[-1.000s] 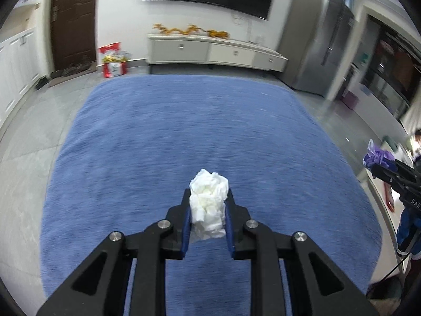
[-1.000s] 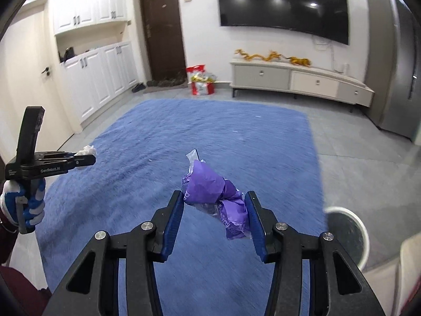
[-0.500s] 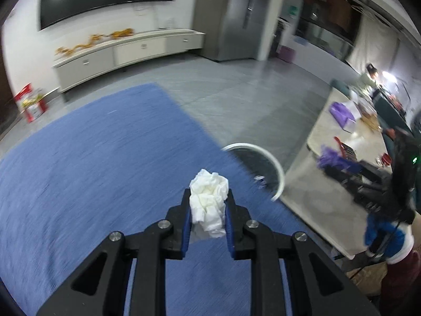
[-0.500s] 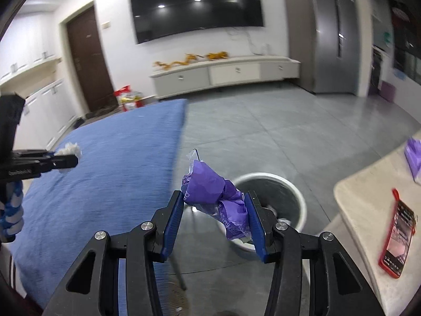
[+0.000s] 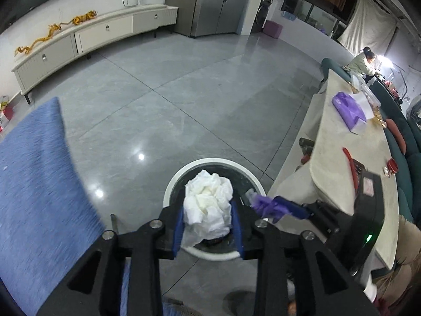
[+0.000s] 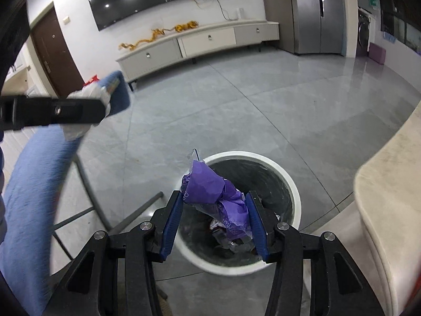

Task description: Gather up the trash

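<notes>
A crumpled white tissue (image 5: 210,194) sits between the blue pads of my left gripper (image 5: 208,218). Its jaws are opening, and the wad still touches both pads. Directly below stands a round white-rimmed trash bin (image 5: 173,184) with dark litter inside. My right gripper (image 6: 214,202) is shut on a crumpled purple wrapper (image 6: 208,184) over the same bin (image 6: 286,176), with its jaws starting to ease apart. In the left wrist view the right gripper (image 5: 265,206) hangs just right of the tissue. From the right wrist, the left gripper (image 6: 105,100) shows blurred at upper left.
A blue rug (image 5: 39,184) lies left of the bin on the grey tiled floor. A pale counter (image 5: 342,173) runs along the right with a purple pack (image 5: 347,108) on it. A thin metal leg (image 6: 89,184) stands left of the bin. A person (image 5: 364,62) sits far back.
Both grippers swung from above the blue rug to above the trash bin and tipped downward. The left jaws have widened around the tissue. The purple wrapper stays gripped.
</notes>
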Demonstrator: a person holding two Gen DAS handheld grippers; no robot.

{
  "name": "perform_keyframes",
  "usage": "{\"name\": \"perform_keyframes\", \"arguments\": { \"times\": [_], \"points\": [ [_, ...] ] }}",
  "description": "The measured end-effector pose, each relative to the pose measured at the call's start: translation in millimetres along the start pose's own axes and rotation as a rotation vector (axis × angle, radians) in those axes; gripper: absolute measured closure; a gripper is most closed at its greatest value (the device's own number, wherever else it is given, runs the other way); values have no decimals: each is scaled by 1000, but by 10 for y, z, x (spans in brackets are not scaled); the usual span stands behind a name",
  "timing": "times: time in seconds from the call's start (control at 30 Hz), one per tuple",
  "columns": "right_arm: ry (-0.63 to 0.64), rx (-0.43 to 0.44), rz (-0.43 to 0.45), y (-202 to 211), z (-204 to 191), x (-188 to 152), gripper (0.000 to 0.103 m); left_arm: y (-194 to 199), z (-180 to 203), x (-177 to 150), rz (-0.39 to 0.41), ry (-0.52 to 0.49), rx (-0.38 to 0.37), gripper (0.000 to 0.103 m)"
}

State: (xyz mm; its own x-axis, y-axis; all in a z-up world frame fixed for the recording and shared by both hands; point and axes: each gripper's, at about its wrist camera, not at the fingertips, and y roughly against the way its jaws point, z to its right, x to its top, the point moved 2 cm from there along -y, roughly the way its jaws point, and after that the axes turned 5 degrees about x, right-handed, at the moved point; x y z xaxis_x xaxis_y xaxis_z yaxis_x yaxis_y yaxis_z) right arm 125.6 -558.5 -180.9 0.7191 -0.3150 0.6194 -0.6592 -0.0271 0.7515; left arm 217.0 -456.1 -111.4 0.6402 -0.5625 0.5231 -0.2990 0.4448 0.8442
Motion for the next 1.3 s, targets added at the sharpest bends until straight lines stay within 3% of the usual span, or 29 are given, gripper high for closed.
{"name": "perform_keyframes", "arguments": {
  "times": [0.1,0.27,0.37,0.63,0.8,1.0,1.3],
  "points": [
    [-7,-29,-17,-172,79,-17,52,-241,-28,86,-26,29,-13,55],
    [-2,-72,-29,-305,89,41,31,-380,-90,135,-29,81,-33,47],
    [15,-89,-27,-255,64,21,24,-297,-176,104,-24,110,-55,45],
    [64,-136,-30,187,-13,-73,22,366,-279,-204,72,111,-28,45],
    [125,-136,-37,733,-212,-264,22,959,-435,-587,161,122,59,45],
    [165,-25,41,1539,-754,-357,22,1610,-887,-1199,221,192,203,44],
    [322,142,124,1849,-1961,-247,12,2488,-1573,-2053,317,284,477,42]
  ]
}}
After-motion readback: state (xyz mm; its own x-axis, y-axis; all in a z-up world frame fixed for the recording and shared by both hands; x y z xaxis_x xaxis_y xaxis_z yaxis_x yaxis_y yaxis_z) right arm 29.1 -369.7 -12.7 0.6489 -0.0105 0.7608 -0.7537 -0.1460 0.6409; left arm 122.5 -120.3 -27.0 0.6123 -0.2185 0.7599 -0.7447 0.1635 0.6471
